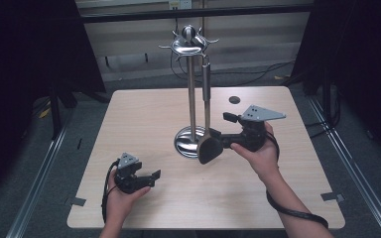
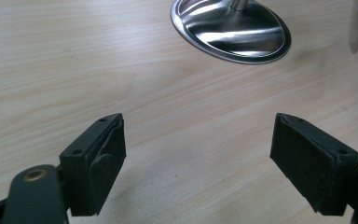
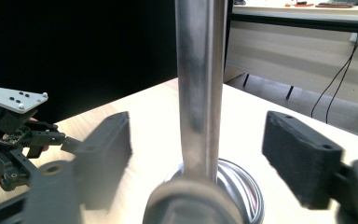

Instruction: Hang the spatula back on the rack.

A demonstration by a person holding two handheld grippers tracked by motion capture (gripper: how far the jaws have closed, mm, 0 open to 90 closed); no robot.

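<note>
Already the spatula (image 1: 207, 124) hangs on the utensil stand (image 1: 192, 89); right claw (image 1: 218, 141), wide open, grips nothing, its jaws flanking the handle; withdrawal remains

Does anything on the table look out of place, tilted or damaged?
Nothing stands out. The tall steel utensil stand is upright on its round base, and the black-headed spatula with a steel handle hangs straight from a top hook, between the open jaws of the right hand-held gripper.
</note>
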